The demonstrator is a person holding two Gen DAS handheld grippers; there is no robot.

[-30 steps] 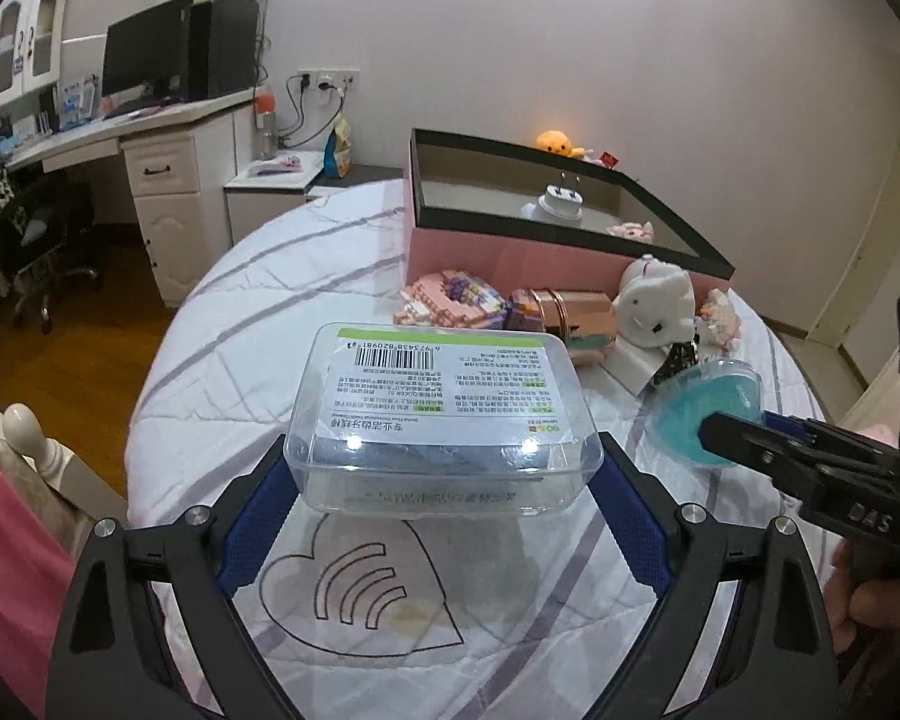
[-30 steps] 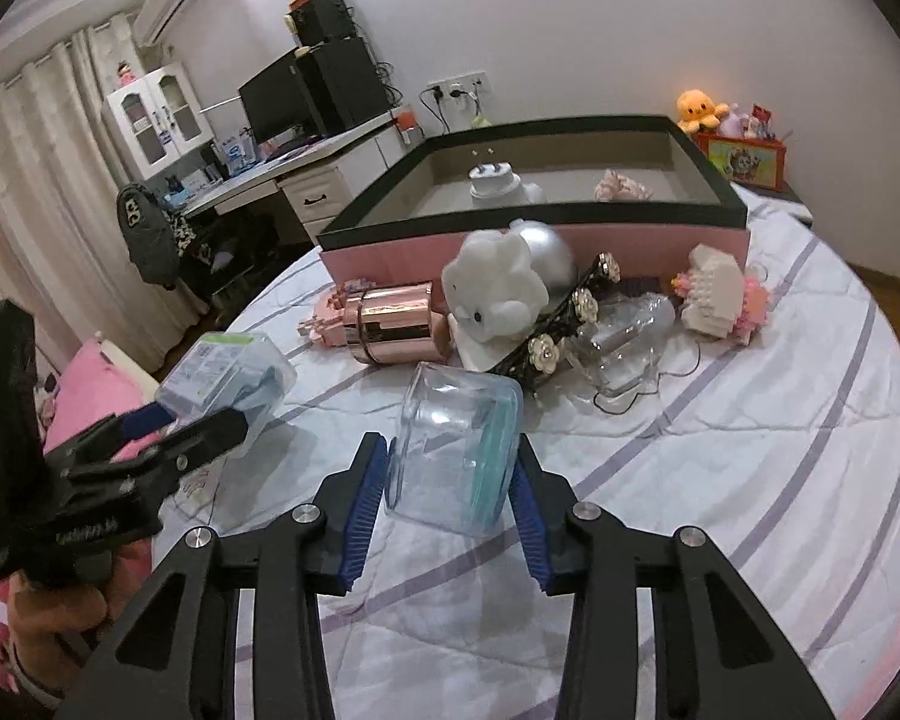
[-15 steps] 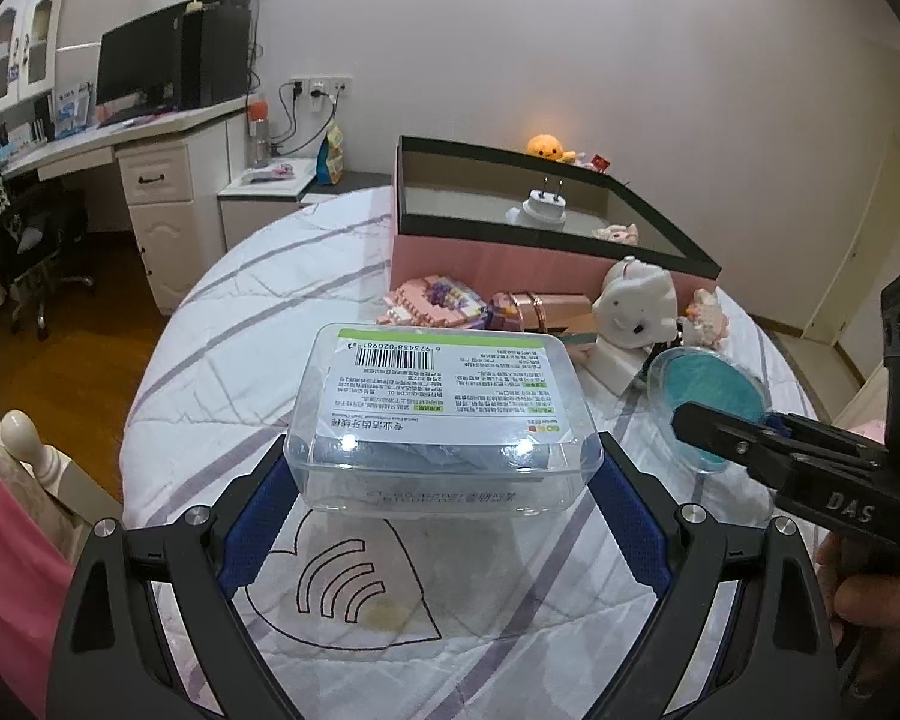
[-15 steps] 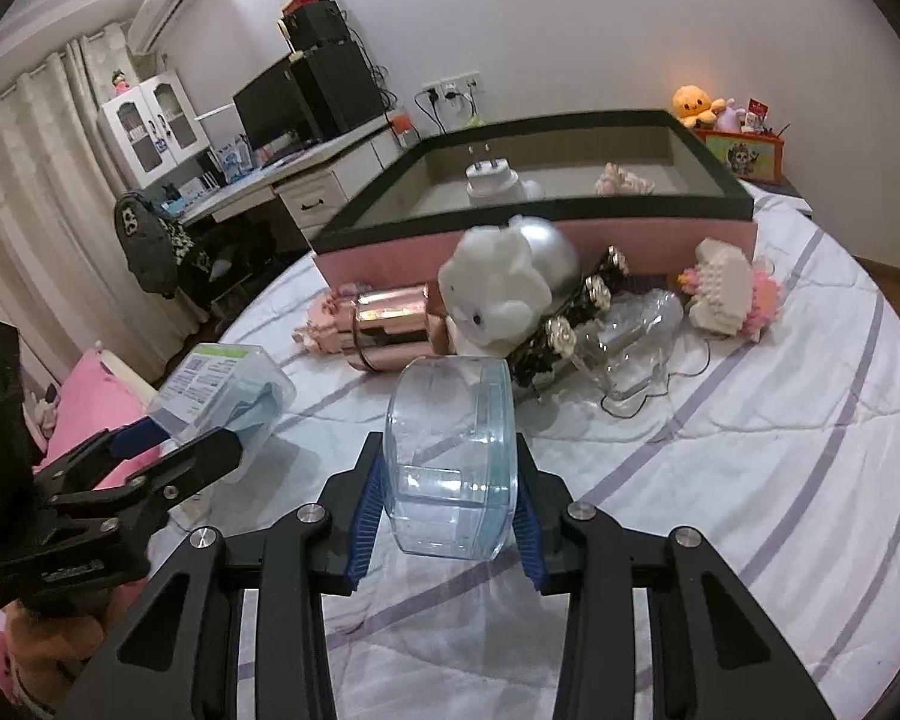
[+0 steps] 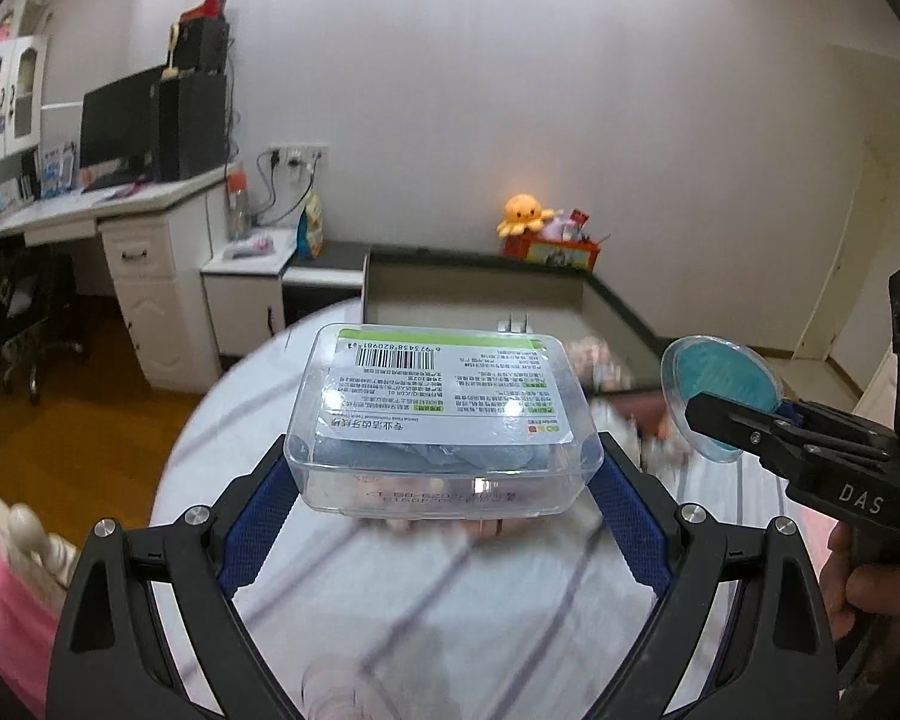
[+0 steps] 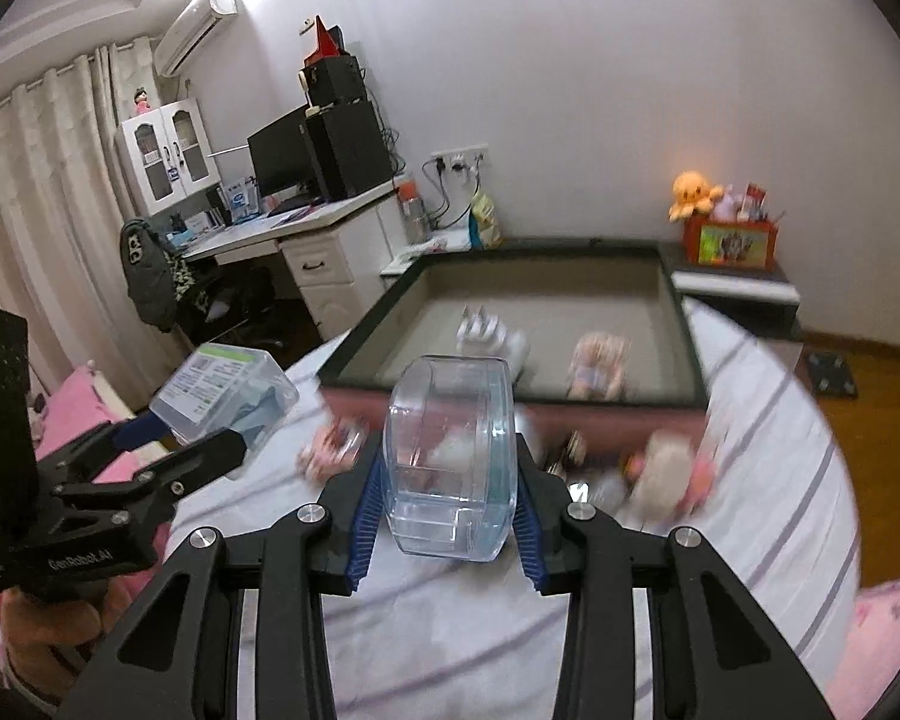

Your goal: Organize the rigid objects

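My left gripper [image 5: 444, 486] is shut on a clear rectangular plastic box [image 5: 444, 420] with a white and green barcode label, held in the air above the table. My right gripper [image 6: 450, 510] is shut on a clear round container [image 6: 453, 468] with a teal base, also lifted; it shows in the left wrist view [image 5: 720, 396] at the right. The left gripper and its box [image 6: 225, 396] show at the left of the right wrist view. Beyond both stands the open pink storage box [image 6: 699, 360] with a dark rim, holding a white plug [image 6: 483, 330] and a small pink item [image 6: 600, 360].
Small toys, a rose-gold cylinder and pink block figures [image 6: 666, 468] lie blurred on the striped tablecloth [image 6: 780, 480] in front of the pink box. A desk with a monitor [image 5: 120, 132] stands at the back left. An orange plush [image 6: 693, 195] sits on a side cabinet.
Both grippers have risen with their objects and moved toward the pink box. The clear round container has turned more upright. The view is now motion-blurred.
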